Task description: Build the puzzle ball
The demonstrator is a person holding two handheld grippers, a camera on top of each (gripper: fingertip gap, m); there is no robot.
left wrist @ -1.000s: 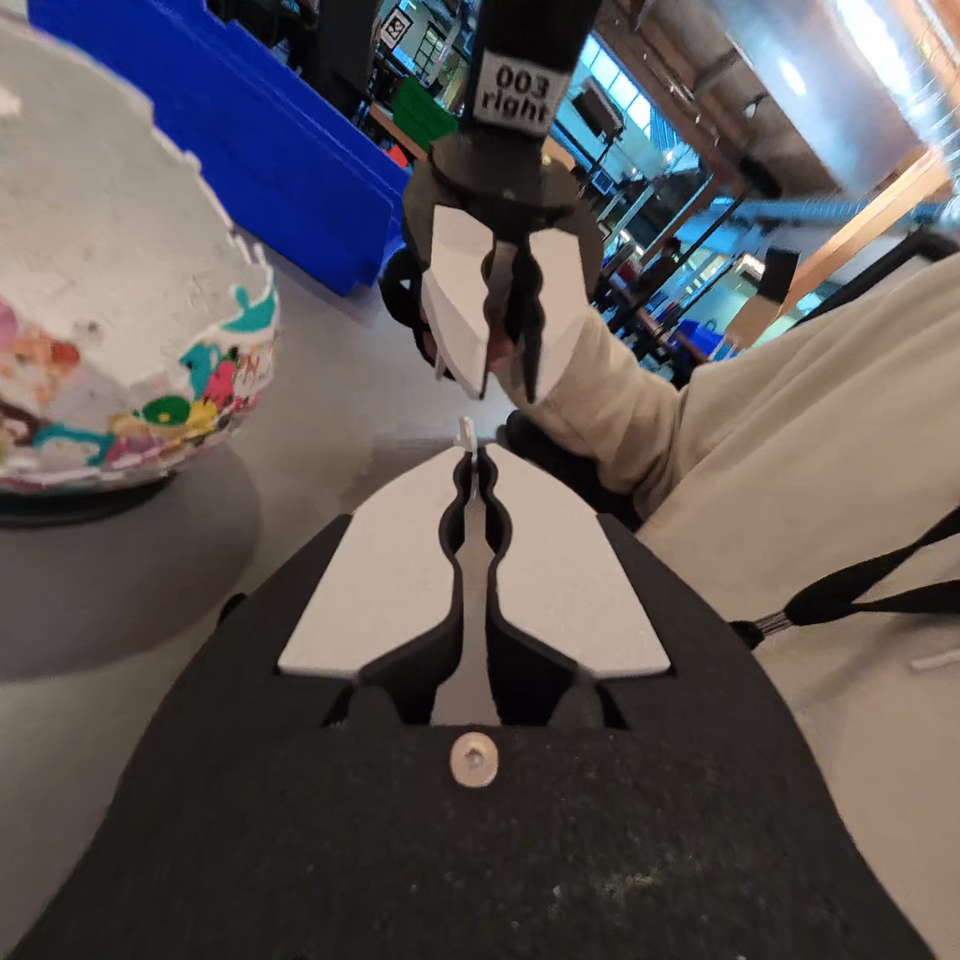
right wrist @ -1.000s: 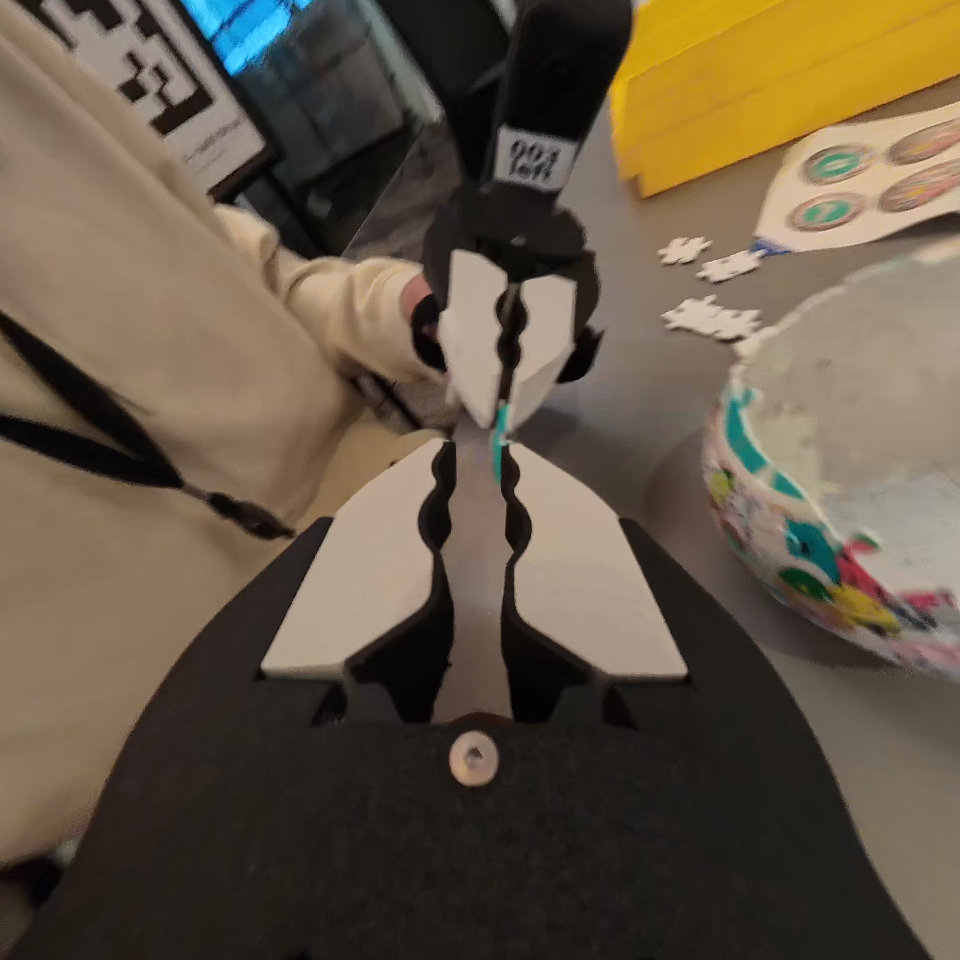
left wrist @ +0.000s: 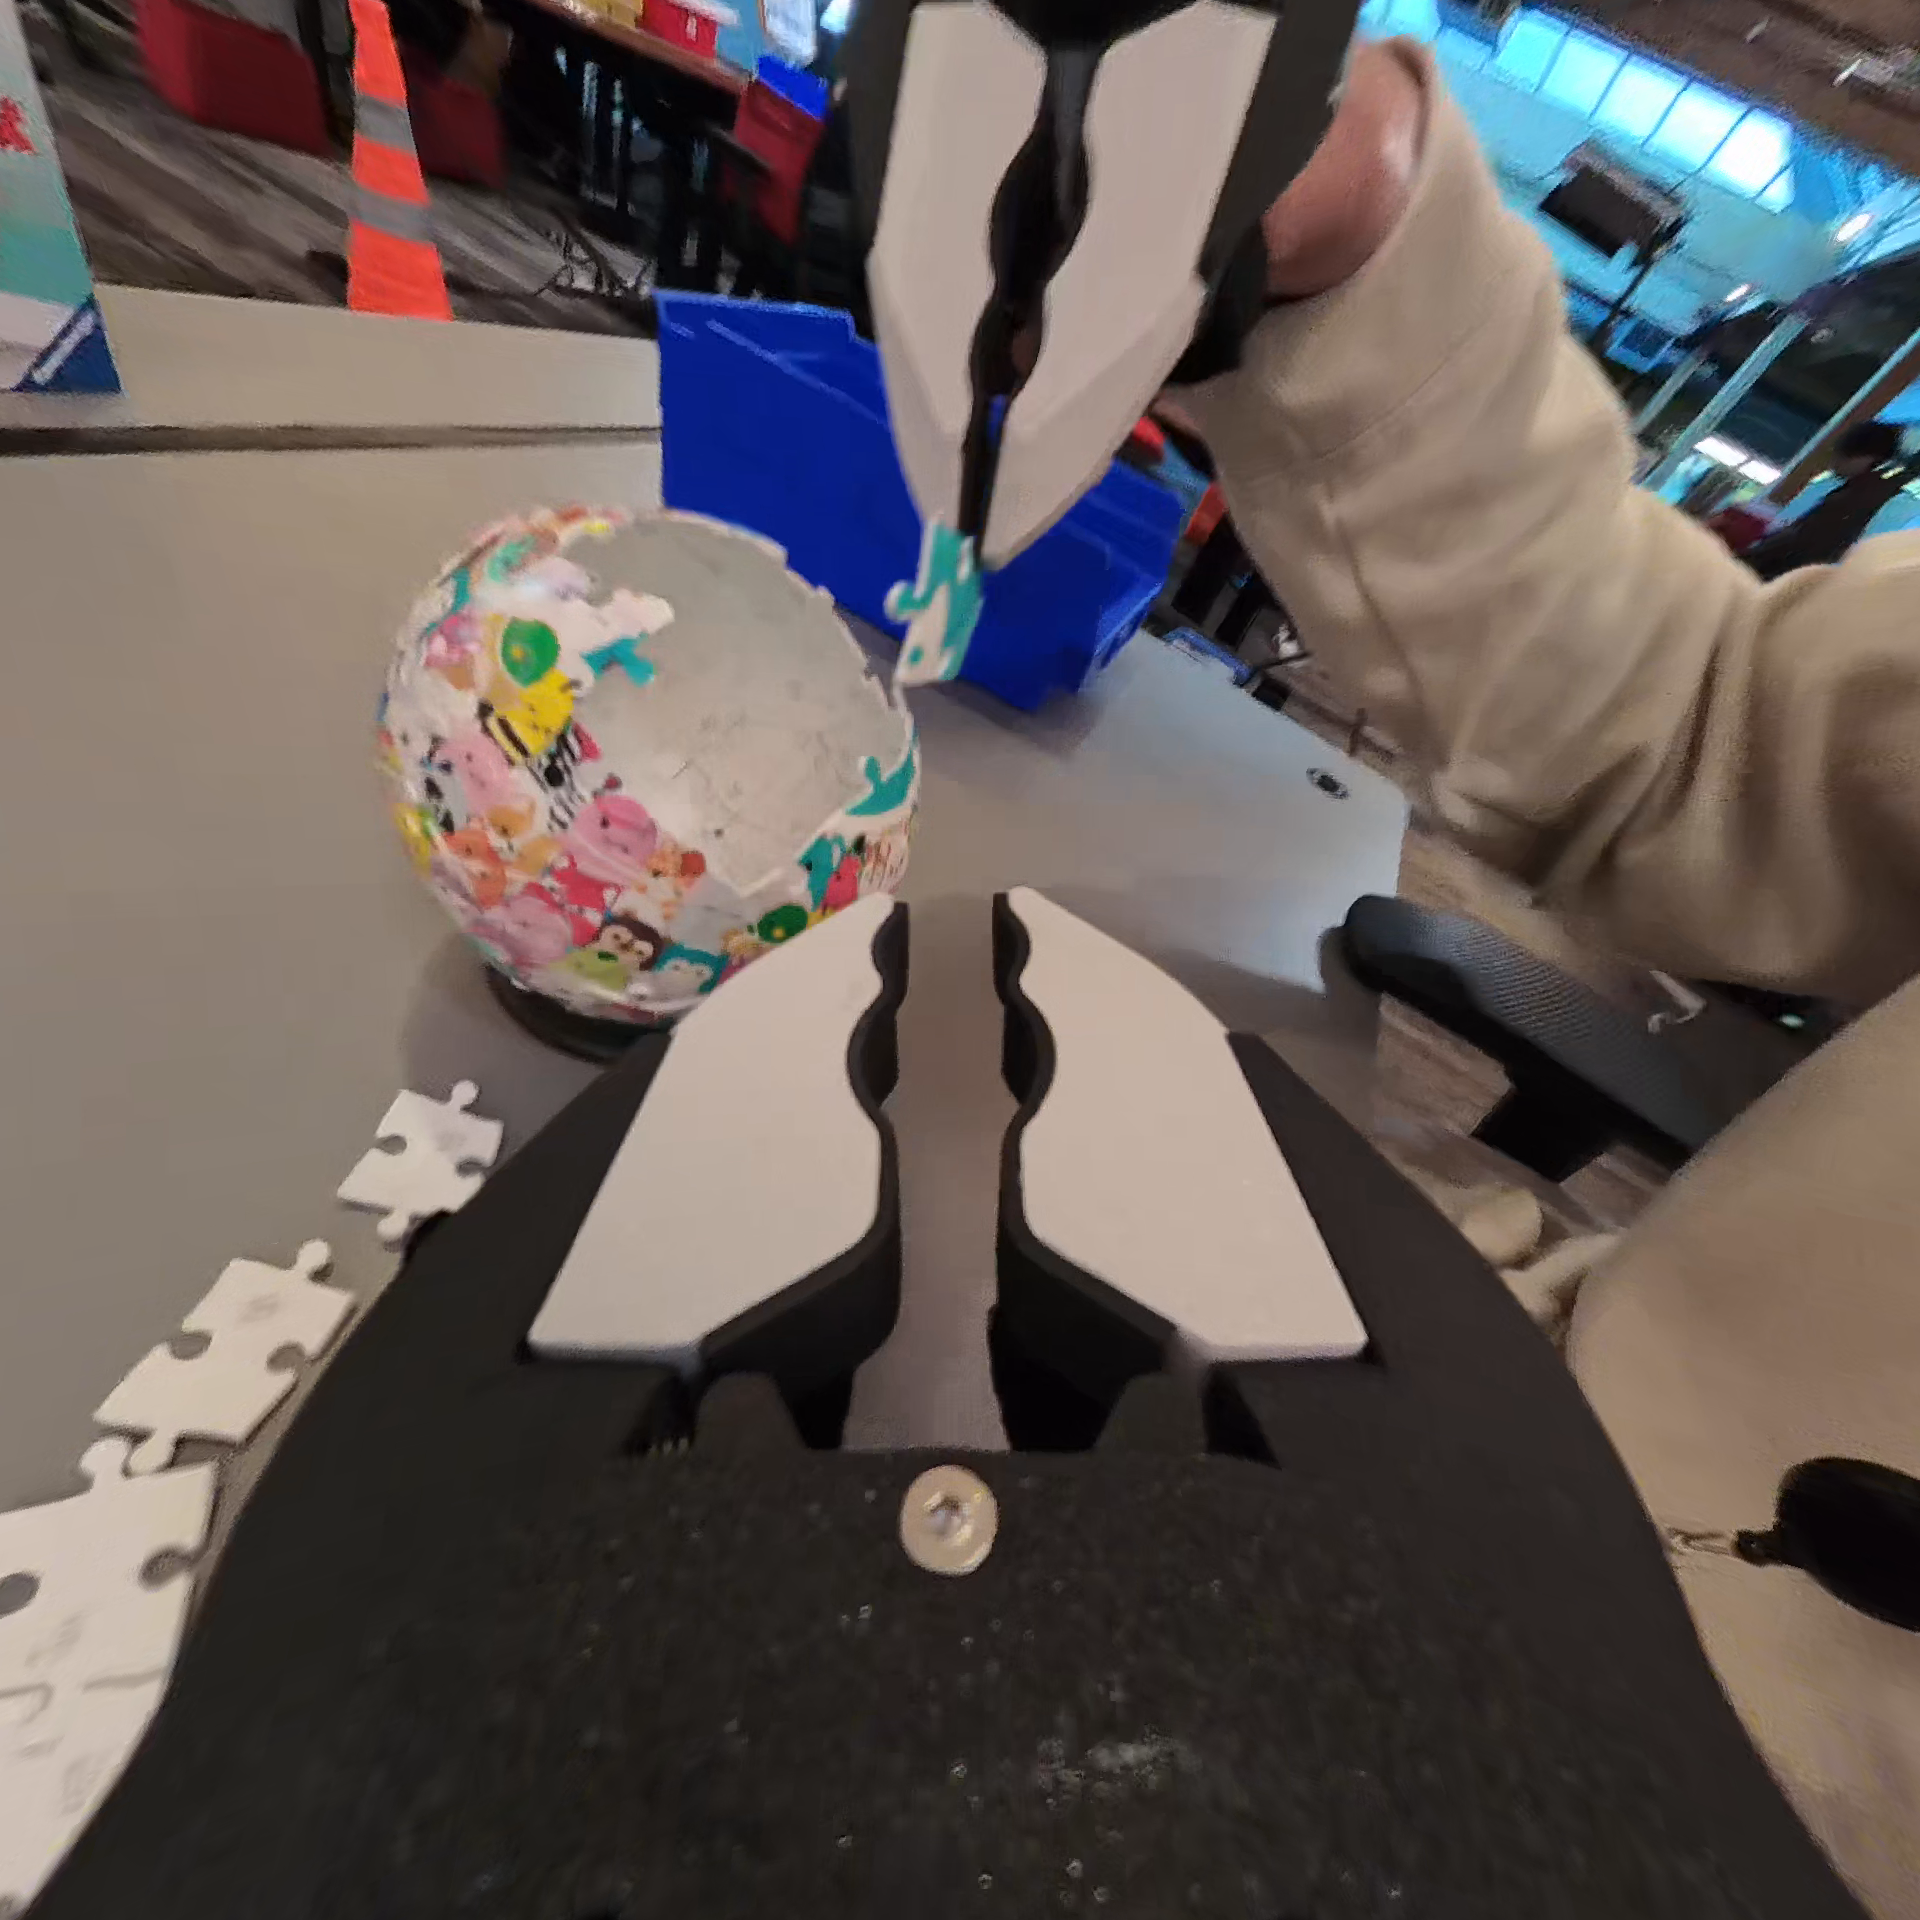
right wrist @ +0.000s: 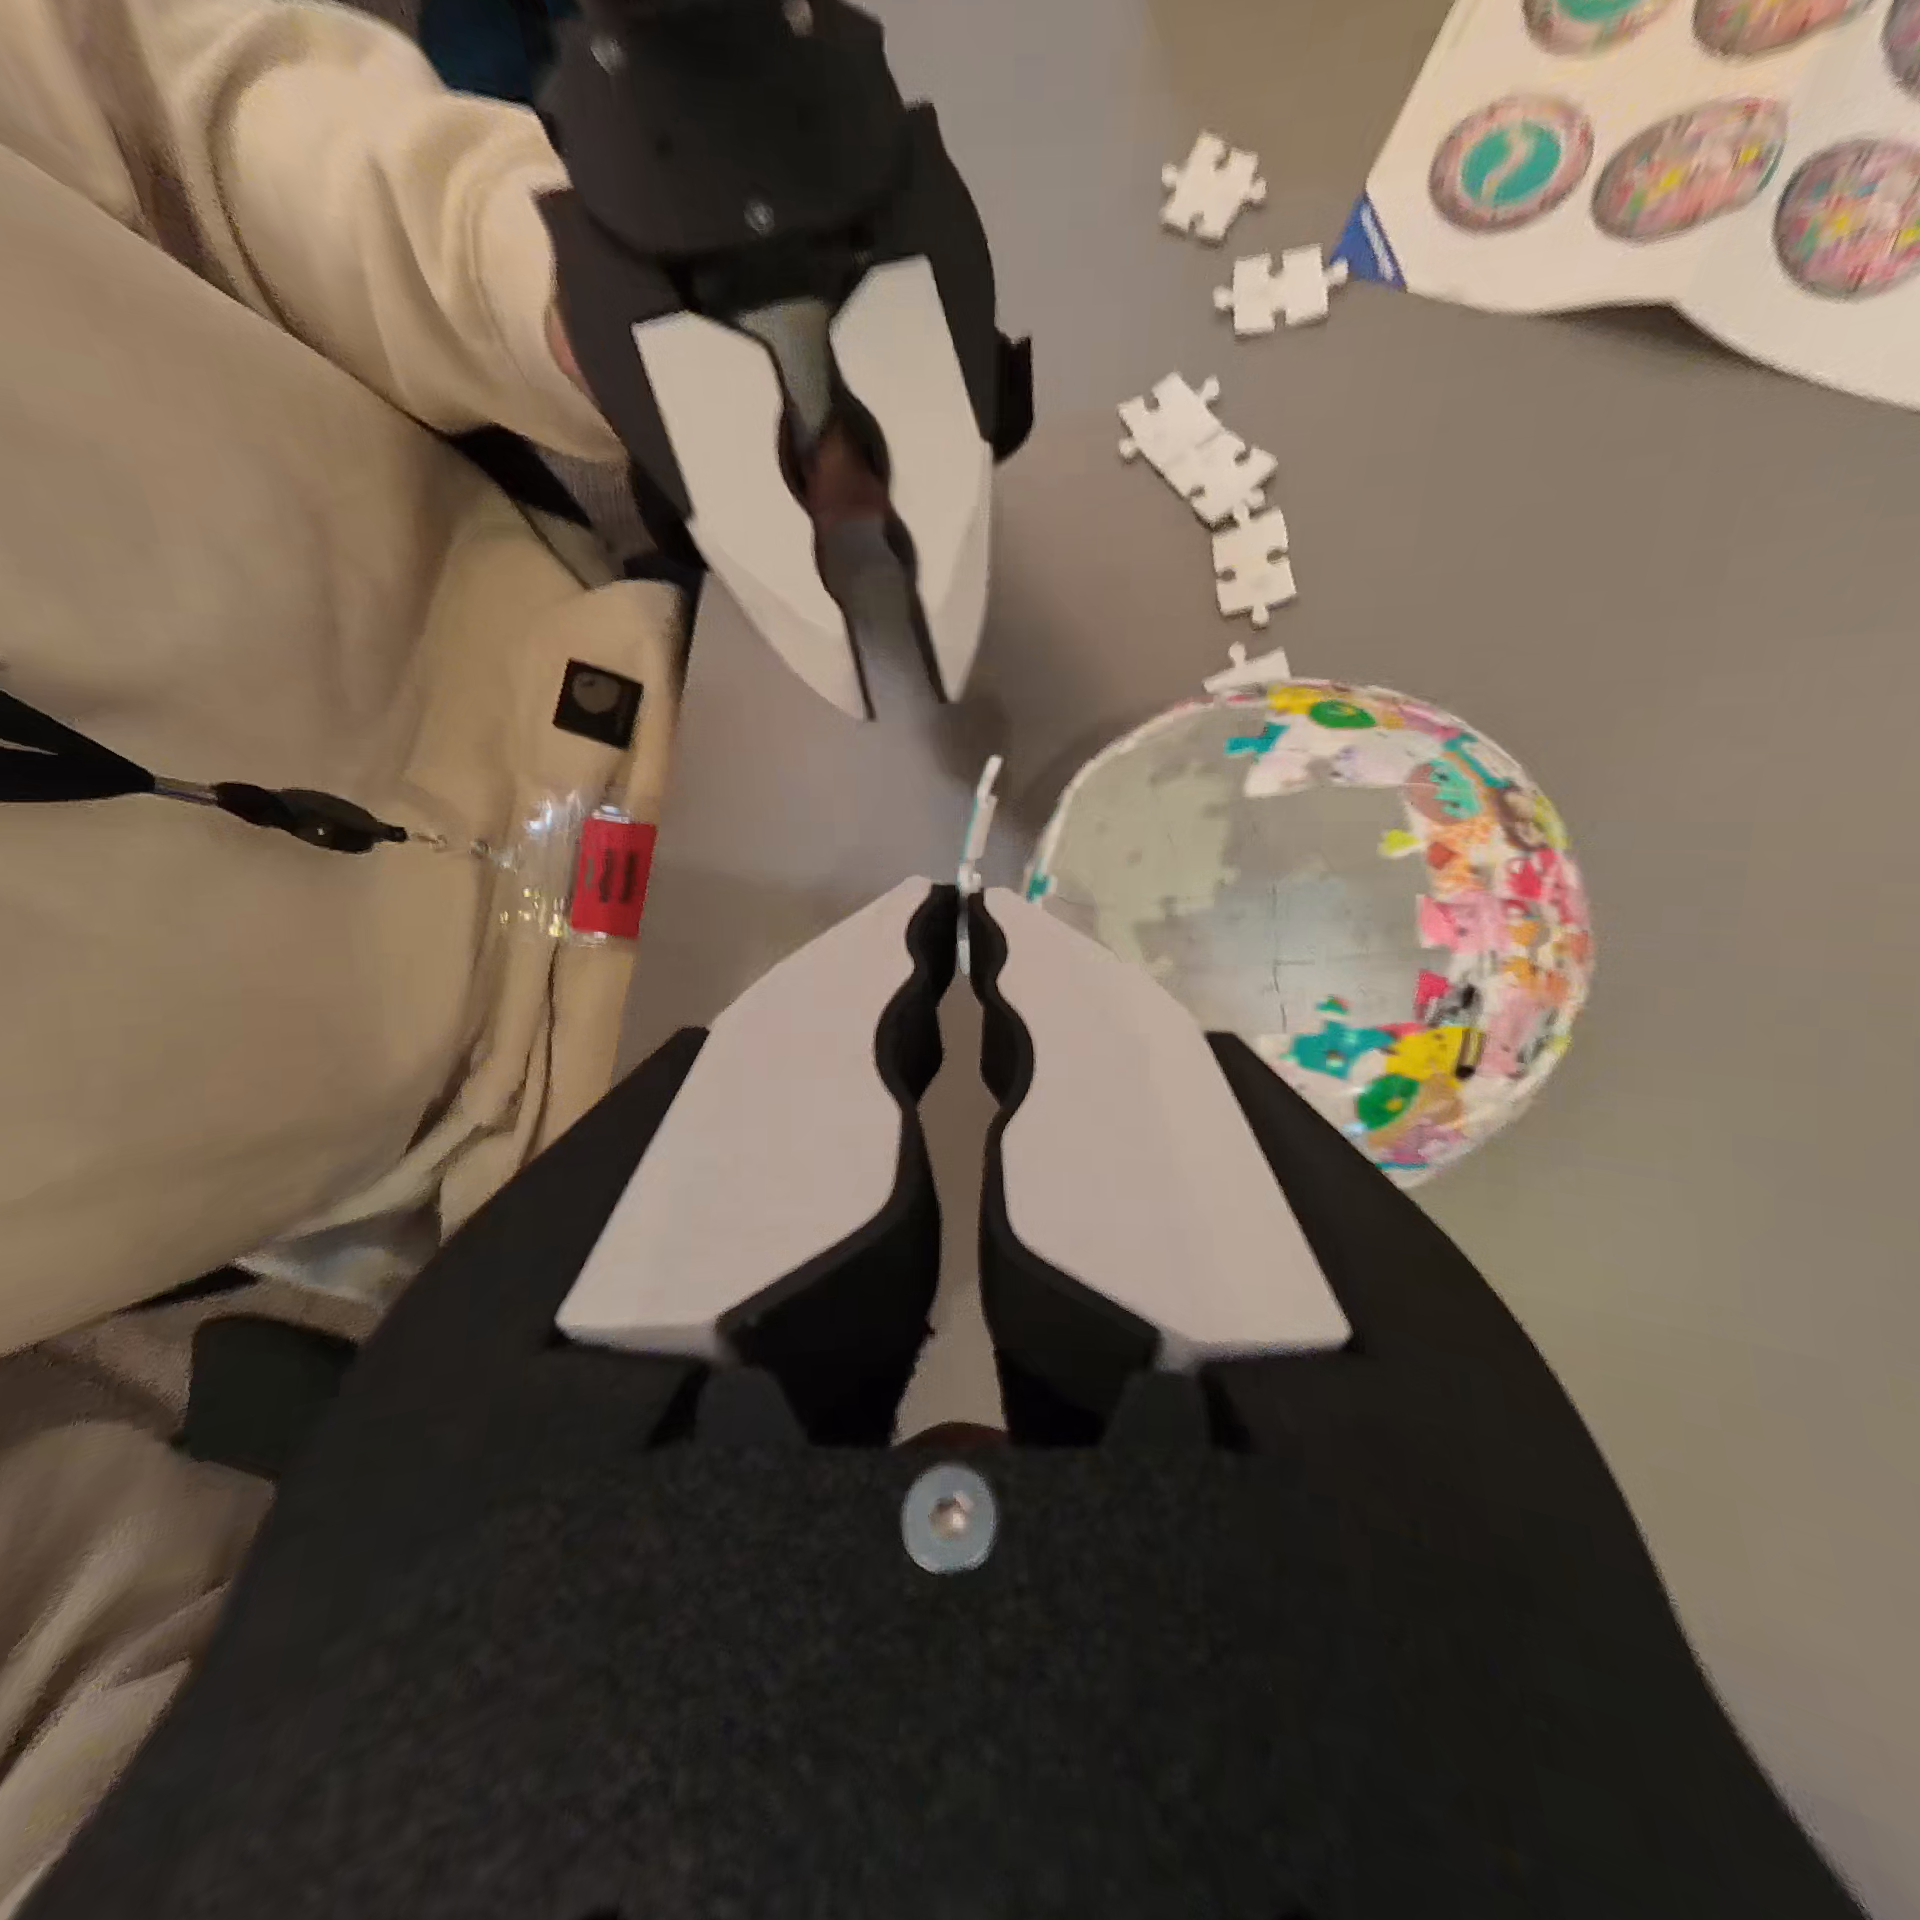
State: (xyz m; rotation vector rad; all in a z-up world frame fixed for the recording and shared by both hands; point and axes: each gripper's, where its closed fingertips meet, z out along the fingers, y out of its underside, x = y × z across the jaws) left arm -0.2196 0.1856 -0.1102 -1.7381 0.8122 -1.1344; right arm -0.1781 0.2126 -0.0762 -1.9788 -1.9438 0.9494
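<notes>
— Sleeve (left wrist: 1475, 582) in cream cloth comes in from the upper right of your left wrist view, and it carries your right gripper (left wrist: 971, 540) down at a slant, tips toward the table (left wrist: 208, 727). What does that claw have?

— Its two white fingers (left wrist: 1081, 343) are pinched together on a teal puzzle piece (left wrist: 935, 608), which hangs from the tips in the air. You hold it above and just to the right of the puzzle ball (left wrist: 644, 769), close to the jagged rim of the gap but apart from it.

— And in your right wrist view?

— The same piece (right wrist: 977, 831) shows edge-on, thin, sticking out past the clamped right gripper (right wrist: 961, 904). The ball (right wrist: 1320, 925) lies just to the right of it, grey inside showing through the opening, coloured cartoon print round the shell.

— Your left gripper?

— In its own view the left gripper (left wrist: 948, 914) hovers low over the table, fingers narrowly parted with bare grey table between them, holding nothing. From the right wrist view you see the left gripper (right wrist: 909, 707) pointing down beside your cream jacket, tips a small way apart, again with nothing held.

— Where does the ball stand?

— On a dark round base (left wrist: 561, 1029) on the grey table, left of the left gripper's tips. Loose white pieces (left wrist: 426, 1153) lie face-down at the lower left; a blue bin (left wrist: 790, 457) sits behind the ball. In the right wrist view, further loose pieces (right wrist: 1252, 561) trail toward a printed sheet (right wrist: 1662, 187) at the top right.
</notes>
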